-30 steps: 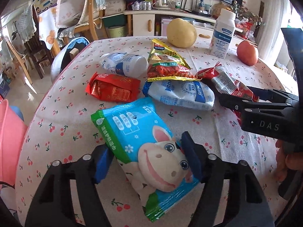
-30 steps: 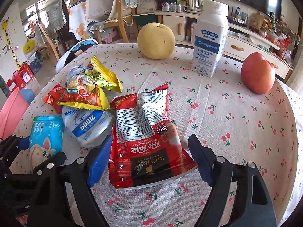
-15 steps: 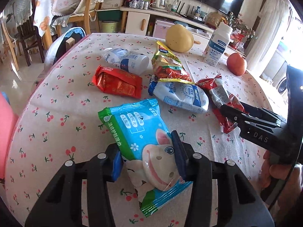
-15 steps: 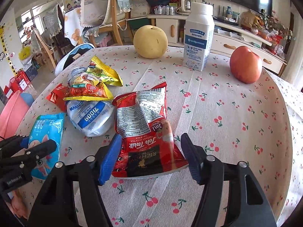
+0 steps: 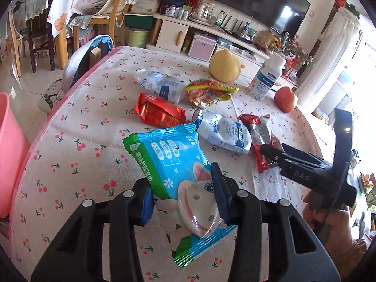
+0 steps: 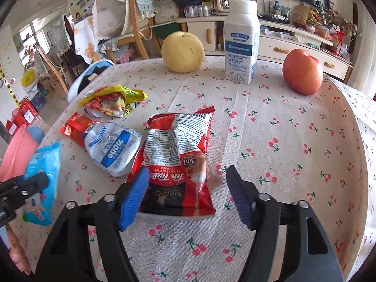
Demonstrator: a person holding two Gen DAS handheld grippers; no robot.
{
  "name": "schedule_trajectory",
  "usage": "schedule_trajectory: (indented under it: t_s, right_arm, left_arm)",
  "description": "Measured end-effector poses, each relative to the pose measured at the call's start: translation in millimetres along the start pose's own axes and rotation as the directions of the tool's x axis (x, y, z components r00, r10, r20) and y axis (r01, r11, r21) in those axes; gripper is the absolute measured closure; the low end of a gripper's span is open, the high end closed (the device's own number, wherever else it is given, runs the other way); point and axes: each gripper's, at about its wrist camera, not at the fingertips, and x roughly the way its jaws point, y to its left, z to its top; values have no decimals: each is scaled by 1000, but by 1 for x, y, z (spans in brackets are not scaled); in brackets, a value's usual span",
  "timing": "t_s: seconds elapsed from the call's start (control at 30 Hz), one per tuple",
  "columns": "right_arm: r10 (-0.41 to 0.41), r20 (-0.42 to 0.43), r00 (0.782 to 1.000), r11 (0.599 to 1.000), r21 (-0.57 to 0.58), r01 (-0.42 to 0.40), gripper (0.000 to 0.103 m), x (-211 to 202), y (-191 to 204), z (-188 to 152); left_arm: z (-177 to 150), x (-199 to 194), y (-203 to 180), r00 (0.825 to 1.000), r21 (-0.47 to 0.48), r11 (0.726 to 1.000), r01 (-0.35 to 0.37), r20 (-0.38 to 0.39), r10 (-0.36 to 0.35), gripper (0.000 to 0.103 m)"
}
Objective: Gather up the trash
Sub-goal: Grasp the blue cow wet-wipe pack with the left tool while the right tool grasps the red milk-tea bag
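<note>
My left gripper (image 5: 184, 192) is shut on a blue wet-wipes packet with a cartoon pig (image 5: 174, 166) and holds it lifted above the cherry-print tablecloth (image 5: 70, 155). The packet also shows in the right wrist view (image 6: 43, 178). My right gripper (image 6: 188, 196) is open, its jaws on either side of the near end of a red milk-tea wrapper (image 6: 181, 155) lying on the table. The left pad touches the wrapper; the right pad stands apart. The right gripper also shows in the left wrist view (image 5: 270, 151).
More wrappers lie mid-table: a white-blue pouch (image 6: 112, 148), a red wrapper (image 5: 159, 112), a yellow-red wrapper (image 6: 112, 99) and a clear-blue bag (image 5: 159, 84). A pear (image 6: 182, 51), a milk bottle (image 6: 242, 40) and an apple (image 6: 302, 70) stand beyond. A pink bin (image 5: 7, 150) stands left of the table.
My left gripper has closed on the wet-wipes packet and lifted it. My right gripper has narrowed around the red milk-tea wrapper.
</note>
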Motion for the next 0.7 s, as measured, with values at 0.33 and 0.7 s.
schedule_trajectory:
  t_s: [0.33,0.7]
  right_arm:
    - [-20,3,1000,996,-84,20,38,14,25,8]
    - [-25,66,997,998,-61,29,72,-10,20,-6]
  left_arm:
    - [8,-10,16,1000,-29,999,15,15,-14,76]
    - [6,-4,16,998,17,999,44,-48,-43,61]
